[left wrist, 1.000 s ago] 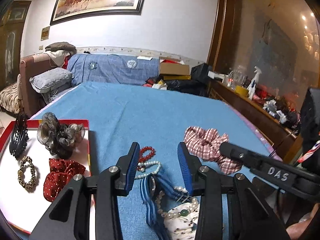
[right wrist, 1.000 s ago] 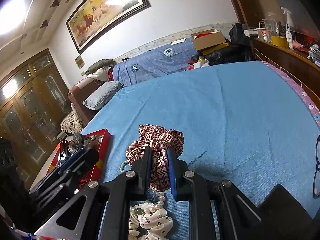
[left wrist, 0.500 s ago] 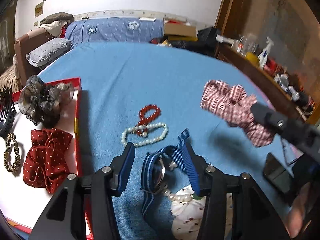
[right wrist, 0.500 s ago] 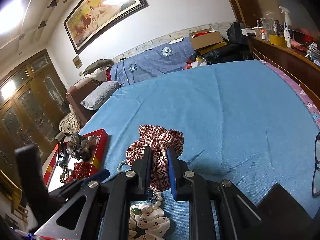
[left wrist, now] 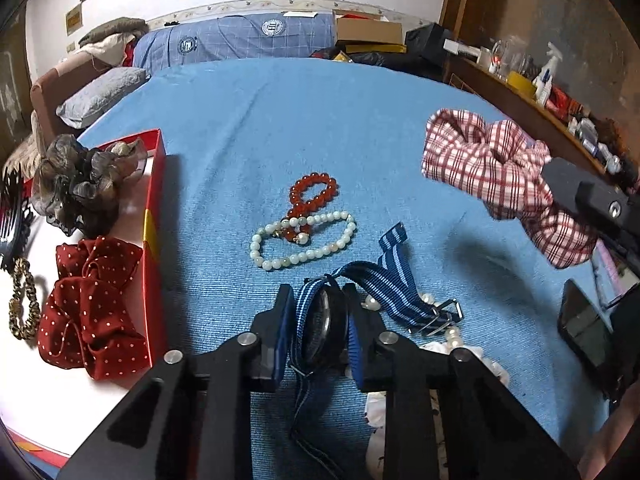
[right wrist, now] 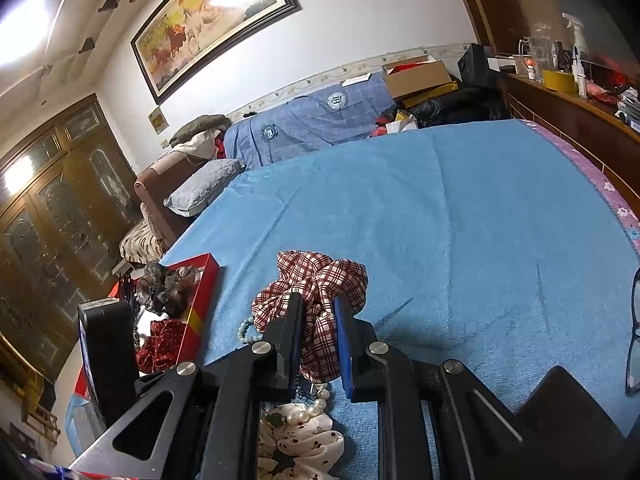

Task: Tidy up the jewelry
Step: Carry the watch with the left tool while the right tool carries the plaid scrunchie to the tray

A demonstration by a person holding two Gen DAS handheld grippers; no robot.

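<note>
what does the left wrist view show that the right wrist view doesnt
Only the left wrist view: the left gripper, whose jaws have just been closing, shut on the watch, and the red bead bracelet.
Only the right wrist view: the glasses and the wooden wardrobe.
Both: the plaid scrunchie clamped in the right gripper, the red tray and the blue blanket.

- Round white emblems (left wrist: 273, 27) are printed on the blue checked cover (left wrist: 240, 42) at the far end of the bed; lettering inside not legible.
- Same emblems (right wrist: 337, 101) are seen in the right wrist view; unreadable.
- Calligraphy marks at the framed painting's (right wrist: 212, 20) top edge; too small to be read.
- No other text readable.
</note>
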